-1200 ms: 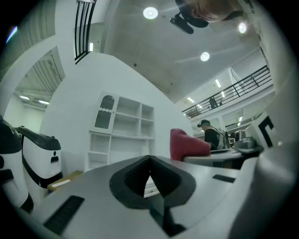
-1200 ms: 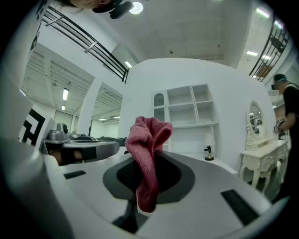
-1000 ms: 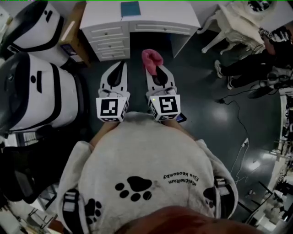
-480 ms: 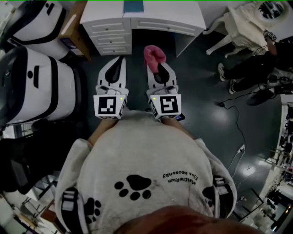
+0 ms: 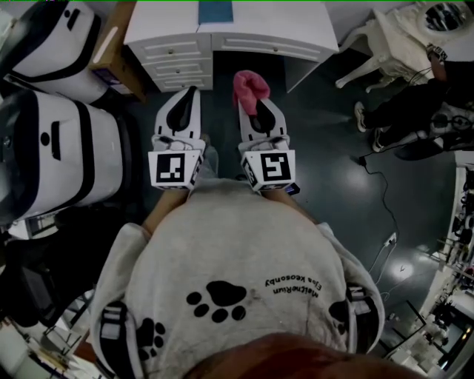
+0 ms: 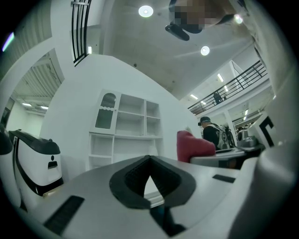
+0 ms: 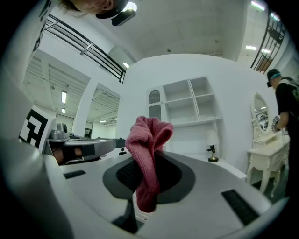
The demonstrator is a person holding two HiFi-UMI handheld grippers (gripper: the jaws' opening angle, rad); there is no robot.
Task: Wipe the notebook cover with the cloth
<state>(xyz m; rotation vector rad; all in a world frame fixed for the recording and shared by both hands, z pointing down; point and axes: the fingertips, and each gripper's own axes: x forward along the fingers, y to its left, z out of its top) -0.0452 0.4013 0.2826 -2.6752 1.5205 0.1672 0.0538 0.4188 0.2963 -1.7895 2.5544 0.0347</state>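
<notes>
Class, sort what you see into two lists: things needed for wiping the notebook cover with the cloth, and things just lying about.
For the job:
cloth, pinched in the right gripper
blue notebook on the desk
left gripper, shut and empty

Lying about:
white machines
chair
shelf unit

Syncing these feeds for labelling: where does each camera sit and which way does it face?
Head view: on the head, facing steeply down at the white desk; sweatshirt, left gripper and right gripper show.
Left gripper view: on the left gripper, facing forward at a shelf unit; shut jaws show.
Right gripper view: on the right gripper, facing likewise; jaws clamp the cloth.
Shared: both gripper views show the shelf unit.
</notes>
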